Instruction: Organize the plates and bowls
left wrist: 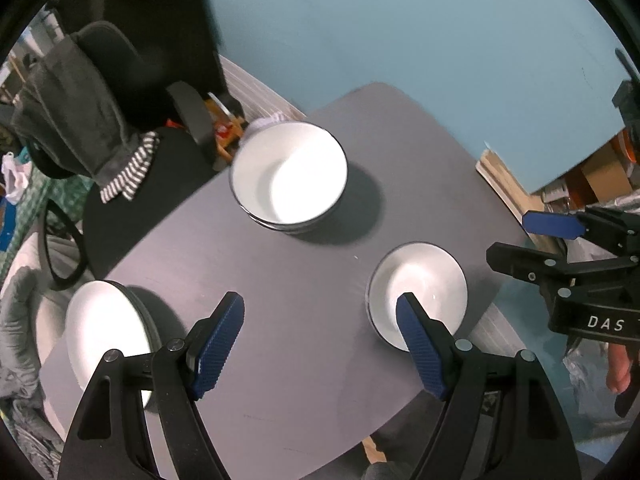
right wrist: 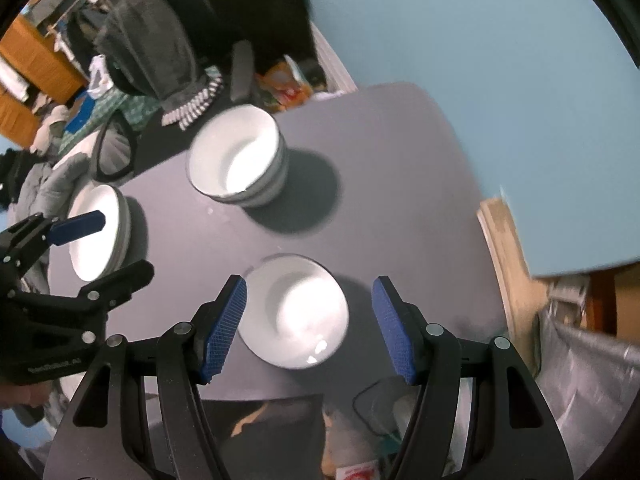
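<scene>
A stack of white bowls [left wrist: 289, 174] stands at the far side of the grey table [left wrist: 280, 280]; it also shows in the right wrist view [right wrist: 239, 160]. A small white bowl [left wrist: 418, 292] sits at the table's right edge, and lies below and between my right gripper's fingers [right wrist: 294, 314]. Another white bowl [left wrist: 105, 330] sits at the left edge [right wrist: 98, 232]. My left gripper [left wrist: 320, 346] is open and empty above the table's near part. My right gripper [right wrist: 310, 328] is open over the small bowl, and shows at the right in the left wrist view [left wrist: 520, 240].
An office chair [left wrist: 104, 80] draped with a grey garment stands beyond the table's left side. A blue wall [left wrist: 440, 40] is behind. Cardboard and clutter [left wrist: 592, 176] lie to the right; bags and boxes lie on the floor near the table's front edge [right wrist: 360, 440].
</scene>
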`<move>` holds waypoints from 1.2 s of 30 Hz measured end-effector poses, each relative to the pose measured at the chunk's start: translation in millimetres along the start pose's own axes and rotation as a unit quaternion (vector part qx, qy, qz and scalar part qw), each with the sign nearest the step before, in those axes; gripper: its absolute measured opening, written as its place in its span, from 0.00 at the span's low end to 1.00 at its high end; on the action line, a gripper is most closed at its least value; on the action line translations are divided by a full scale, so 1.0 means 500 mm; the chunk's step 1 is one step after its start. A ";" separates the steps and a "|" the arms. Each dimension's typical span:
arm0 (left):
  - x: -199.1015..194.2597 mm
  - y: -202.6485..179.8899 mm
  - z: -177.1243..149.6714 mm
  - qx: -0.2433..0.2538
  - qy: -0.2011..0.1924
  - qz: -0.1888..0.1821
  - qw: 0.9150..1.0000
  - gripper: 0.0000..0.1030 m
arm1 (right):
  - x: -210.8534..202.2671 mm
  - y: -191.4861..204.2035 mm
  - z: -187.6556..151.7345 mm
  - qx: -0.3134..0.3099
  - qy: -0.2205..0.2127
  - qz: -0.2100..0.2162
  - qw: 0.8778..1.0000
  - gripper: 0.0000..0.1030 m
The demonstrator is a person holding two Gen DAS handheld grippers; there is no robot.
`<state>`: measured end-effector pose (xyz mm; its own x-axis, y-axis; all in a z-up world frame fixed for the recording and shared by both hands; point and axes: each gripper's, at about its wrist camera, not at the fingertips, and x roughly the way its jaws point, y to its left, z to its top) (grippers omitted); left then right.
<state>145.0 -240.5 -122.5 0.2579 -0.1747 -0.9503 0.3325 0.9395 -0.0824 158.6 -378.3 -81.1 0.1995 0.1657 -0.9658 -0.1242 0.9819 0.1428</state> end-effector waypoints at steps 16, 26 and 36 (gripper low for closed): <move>0.140 -0.008 -0.022 -0.026 0.057 -0.050 0.997 0.77 | 0.118 -0.060 -0.059 0.024 0.033 -0.031 0.999 0.62; 0.203 -0.011 -0.029 -0.058 0.072 -0.074 0.993 0.77 | 0.182 -0.061 -0.070 0.024 0.045 0.007 0.999 0.62; 0.248 -0.014 -0.040 -0.076 0.097 -0.084 0.989 0.76 | 0.213 -0.081 -0.082 0.049 0.065 0.016 0.997 0.62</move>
<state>156.5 -262.7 -245.7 0.0265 -0.2862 -0.9578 0.2126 0.9378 -0.2743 145.1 -404.2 -198.9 0.0681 0.1894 -0.9795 -0.0322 0.9817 0.1876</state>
